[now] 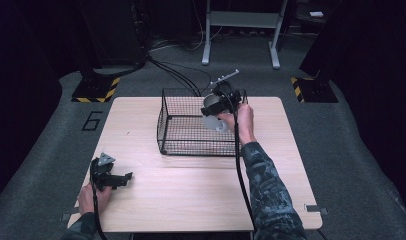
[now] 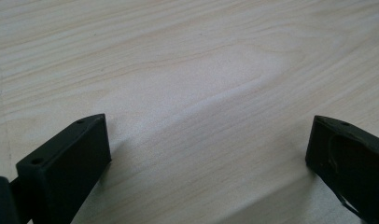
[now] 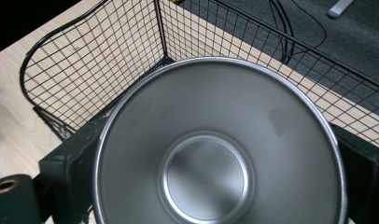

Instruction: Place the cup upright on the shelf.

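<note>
A pale wooden table (image 1: 191, 195) fills the middle of the high view, with grey carpet around it. Toward its far side stands a black wire basket (image 1: 183, 130), open at the top; through its mesh only the tabletop shows, and no loose item lies on its floor. Over the basket's far right part the right gripper (image 1: 217, 107) holds a metal bowl (image 1: 214, 114), its jaws pinching the bowl from both sides. In the right gripper view the bowl (image 3: 215, 149) faces the camera with its open mouth; its inside is bare, shiny metal with a round flat bottom, and the basket's walls (image 3: 85, 70) rise behind it. The left gripper (image 1: 122, 179) rests near the table's near left corner, well apart from the basket, its jaws spread wide over bare wood (image 2: 187, 70).
</note>
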A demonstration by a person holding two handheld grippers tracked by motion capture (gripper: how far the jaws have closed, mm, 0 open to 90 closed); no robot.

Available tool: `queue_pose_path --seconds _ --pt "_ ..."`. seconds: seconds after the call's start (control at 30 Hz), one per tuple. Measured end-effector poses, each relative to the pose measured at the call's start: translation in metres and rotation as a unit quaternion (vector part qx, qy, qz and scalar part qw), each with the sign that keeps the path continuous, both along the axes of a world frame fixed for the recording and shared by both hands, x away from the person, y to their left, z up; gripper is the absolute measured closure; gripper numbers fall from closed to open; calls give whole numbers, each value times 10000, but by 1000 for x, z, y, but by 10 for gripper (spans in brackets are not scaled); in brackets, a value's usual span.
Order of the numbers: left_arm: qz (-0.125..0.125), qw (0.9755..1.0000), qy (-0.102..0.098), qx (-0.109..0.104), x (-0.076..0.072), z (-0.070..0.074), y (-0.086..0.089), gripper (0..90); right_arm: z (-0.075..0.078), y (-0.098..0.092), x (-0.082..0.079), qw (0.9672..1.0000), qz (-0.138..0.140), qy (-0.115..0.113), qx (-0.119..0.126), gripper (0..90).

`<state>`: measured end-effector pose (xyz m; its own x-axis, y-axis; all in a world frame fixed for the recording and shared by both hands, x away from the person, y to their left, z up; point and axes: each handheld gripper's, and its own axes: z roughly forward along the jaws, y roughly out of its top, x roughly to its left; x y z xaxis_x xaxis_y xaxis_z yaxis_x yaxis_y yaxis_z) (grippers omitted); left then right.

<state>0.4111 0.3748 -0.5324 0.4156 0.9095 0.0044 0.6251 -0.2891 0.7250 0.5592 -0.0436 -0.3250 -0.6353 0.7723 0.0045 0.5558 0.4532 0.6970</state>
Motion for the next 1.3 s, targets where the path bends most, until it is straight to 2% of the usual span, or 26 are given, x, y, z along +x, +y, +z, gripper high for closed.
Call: queue_pose_path --seconds 0.23,0.73,0.9,1.03,1.1,1.3 --pt "-1 10000 0 0 0 0 0 0 -5 6 13 10000 4 70 -38 55" --pt "-1 10000 0 1 0 0 0 0 -19 13 37 9993 -271 252 -14 55" --pt "-3 10000 0 4 0 0 0 0 -30 17 45 9988 -330 366 -68 55" --pt "-1 10000 0 2 0 0 0 0 -38 21 48 9977 -458 492 -9 55" --pt "-3 10000 1 3 0 0 0 0 -43 21 50 9978 -407 515 -1 55" --pt "-3 10000 1 3 0 0 0 0 -60 26 54 9963 -510 689 -45 55"
